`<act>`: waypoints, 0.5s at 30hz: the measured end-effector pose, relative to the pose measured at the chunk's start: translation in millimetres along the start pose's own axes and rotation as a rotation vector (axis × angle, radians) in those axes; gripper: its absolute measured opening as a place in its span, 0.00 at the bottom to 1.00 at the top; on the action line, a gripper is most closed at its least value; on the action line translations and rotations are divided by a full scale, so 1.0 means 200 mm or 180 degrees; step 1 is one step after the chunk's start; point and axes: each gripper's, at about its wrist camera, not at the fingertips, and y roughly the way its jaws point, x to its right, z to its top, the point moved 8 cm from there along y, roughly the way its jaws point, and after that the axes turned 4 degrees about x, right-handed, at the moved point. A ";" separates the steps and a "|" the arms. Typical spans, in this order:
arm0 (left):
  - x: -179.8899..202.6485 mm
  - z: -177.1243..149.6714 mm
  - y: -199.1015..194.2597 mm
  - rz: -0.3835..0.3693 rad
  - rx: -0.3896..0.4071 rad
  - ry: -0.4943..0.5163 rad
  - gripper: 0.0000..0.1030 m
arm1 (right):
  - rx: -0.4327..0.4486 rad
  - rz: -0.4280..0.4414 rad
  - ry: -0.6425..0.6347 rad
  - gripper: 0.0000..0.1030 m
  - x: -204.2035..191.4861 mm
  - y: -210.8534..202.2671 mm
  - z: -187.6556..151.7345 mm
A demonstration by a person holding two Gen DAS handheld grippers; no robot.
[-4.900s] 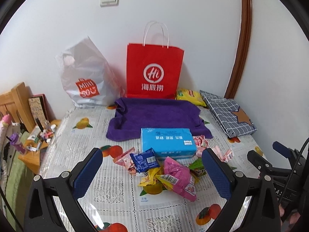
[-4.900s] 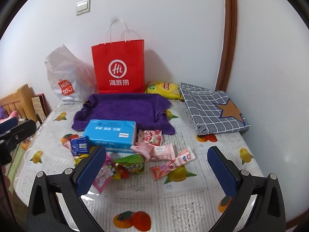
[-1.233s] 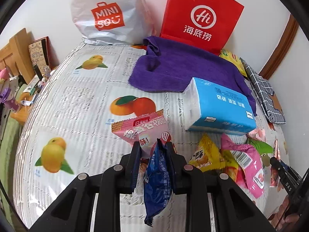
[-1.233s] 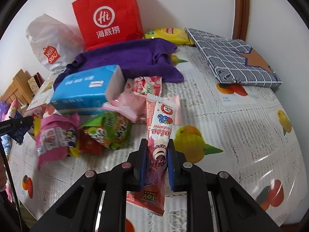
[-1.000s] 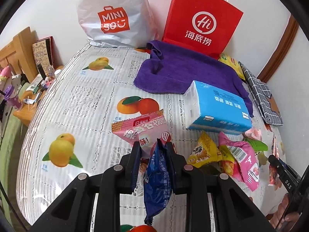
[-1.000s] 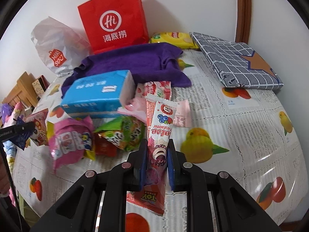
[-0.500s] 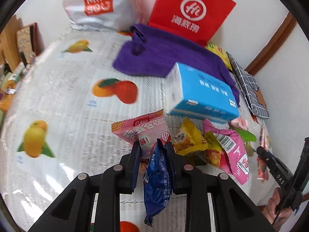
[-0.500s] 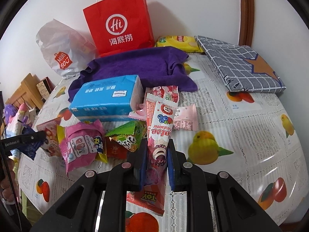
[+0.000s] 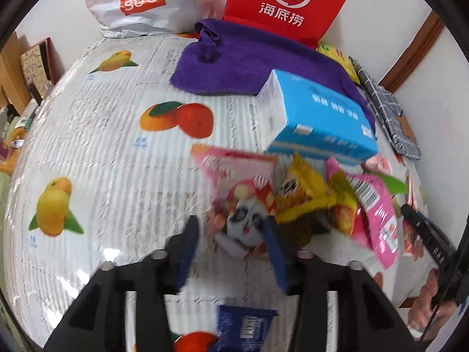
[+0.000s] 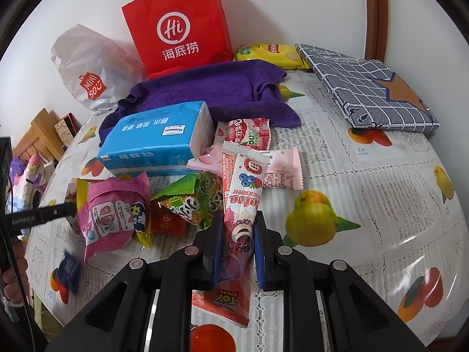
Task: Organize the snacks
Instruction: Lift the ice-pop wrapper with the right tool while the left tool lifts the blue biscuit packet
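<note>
The blue tissue pack (image 10: 155,140) lay mid-table, in front of the purple towel (image 10: 211,94) and red paper bag (image 10: 178,26). Just in front of the pack crowded a pink pouch (image 10: 111,214), a green packet (image 10: 193,199) and pale pink wrappers (image 10: 281,167). The right gripper (image 10: 236,243) hovered low before that heap, jaws clamped on a long pink stick snack (image 10: 240,205) pointing toward the pack. The left gripper (image 9: 231,249), blurred, stood with jaws apart and empty; a dark blue packet (image 9: 244,327) lay below it, nearer than the pack.
</note>
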 end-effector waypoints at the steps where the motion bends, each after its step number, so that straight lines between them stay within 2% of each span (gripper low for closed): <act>1: 0.00 -0.02 -0.02 0.0048 0.0034 0.0020 0.56 | 0.0002 0.0005 -0.0001 0.19 0.00 0.00 0.00; 8: 0.04 -0.19 -0.10 0.0090 0.0081 0.0242 0.65 | 0.0004 0.0077 -0.0025 0.19 -0.03 -0.01 -0.05; 15: 0.04 -0.38 -0.11 0.0104 -0.0001 0.0379 0.65 | 0.0062 0.0059 -0.0046 0.19 -0.03 -0.07 -0.10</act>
